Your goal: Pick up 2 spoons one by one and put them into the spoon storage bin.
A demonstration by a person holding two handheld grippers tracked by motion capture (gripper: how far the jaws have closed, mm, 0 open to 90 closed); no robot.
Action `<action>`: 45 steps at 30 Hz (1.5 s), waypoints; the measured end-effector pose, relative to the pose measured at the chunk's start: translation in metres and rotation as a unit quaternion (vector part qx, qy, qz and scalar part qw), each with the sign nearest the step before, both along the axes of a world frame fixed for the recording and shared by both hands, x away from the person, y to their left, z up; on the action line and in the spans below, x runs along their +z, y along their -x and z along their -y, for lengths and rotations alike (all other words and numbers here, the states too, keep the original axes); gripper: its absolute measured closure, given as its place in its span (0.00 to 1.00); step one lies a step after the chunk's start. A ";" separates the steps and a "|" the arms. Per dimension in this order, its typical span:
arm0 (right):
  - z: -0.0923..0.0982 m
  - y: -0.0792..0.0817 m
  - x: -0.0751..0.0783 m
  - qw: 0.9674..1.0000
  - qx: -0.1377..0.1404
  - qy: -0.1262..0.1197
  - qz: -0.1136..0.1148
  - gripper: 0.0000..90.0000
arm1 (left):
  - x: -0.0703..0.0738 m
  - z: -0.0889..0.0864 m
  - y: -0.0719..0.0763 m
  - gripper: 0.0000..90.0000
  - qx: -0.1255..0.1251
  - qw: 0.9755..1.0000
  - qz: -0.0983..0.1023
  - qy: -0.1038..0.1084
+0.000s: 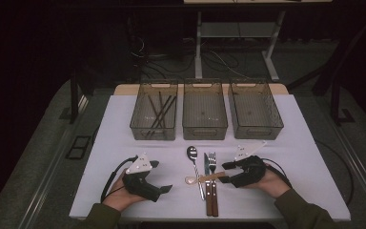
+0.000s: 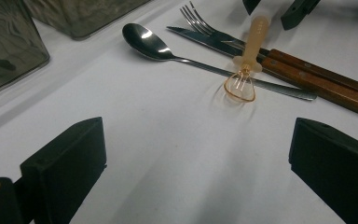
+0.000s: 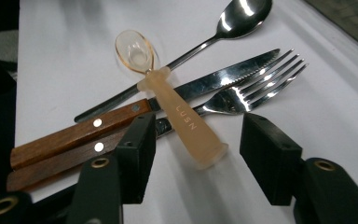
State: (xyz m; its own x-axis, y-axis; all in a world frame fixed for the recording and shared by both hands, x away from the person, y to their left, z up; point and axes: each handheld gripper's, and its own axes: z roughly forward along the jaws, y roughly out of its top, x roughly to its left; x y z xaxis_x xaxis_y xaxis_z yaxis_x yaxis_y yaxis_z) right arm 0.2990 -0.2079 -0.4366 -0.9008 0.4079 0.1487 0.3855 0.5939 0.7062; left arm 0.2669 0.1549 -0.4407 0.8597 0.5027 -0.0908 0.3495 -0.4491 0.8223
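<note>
A small amber plastic spoon (image 1: 201, 179) (image 3: 177, 112) lies across a steel spoon (image 1: 192, 153) (image 3: 242, 16), a wooden-handled knife (image 1: 207, 167) (image 3: 214, 79) and a wooden-handled fork (image 1: 212, 162) (image 3: 256, 88) at the table's front middle. My right gripper (image 1: 224, 173) (image 3: 203, 140) is open, low over the table, with the thick end of the plastic spoon's handle between its jaws and clear of both. To the left of the cutlery, my left gripper (image 1: 161, 176) (image 2: 198, 154) rests open, nothing between its jaws. It faces the plastic spoon (image 2: 249, 51).
Three mesh bins stand in a row at the back of the white table (image 1: 124, 143). The left bin (image 1: 152, 135) holds several dark sticks. The middle bin (image 1: 205, 135) and the right bin (image 1: 257, 135) look bare inside. A cable trails from each gripper.
</note>
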 end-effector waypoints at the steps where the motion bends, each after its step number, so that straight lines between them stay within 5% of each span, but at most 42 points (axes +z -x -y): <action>1: -0.001 0.000 -0.001 1.000 0.002 0.003 0.001 0.52 | 0.000 0.000 0.000 0.03 0.000 1.000 0.000 0.000; 11: -0.008 -0.004 -0.007 1.000 0.015 0.027 0.005 0.55 | 0.000 0.000 0.000 0.03 -0.002 1.000 -0.001 -0.002; 18: -0.011 -0.004 -0.010 0.997 0.040 0.051 0.035 0.62 | -0.001 0.000 0.000 0.03 -0.003 1.000 -0.002 -0.003; 45: -0.008 -0.003 -0.010 0.995 0.071 0.058 0.050 0.77 | -0.001 0.001 0.000 0.03 -0.005 1.000 -0.004 -0.003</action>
State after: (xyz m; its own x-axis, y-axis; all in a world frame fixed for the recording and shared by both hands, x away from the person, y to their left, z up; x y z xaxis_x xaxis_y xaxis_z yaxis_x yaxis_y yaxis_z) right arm 0.3016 -0.1999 -0.4462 -0.9585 0.2846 0.0150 0.2233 0.7174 0.6599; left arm 0.2669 0.1539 -0.4417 0.8636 0.4953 -0.0944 0.3519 -0.4579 0.8164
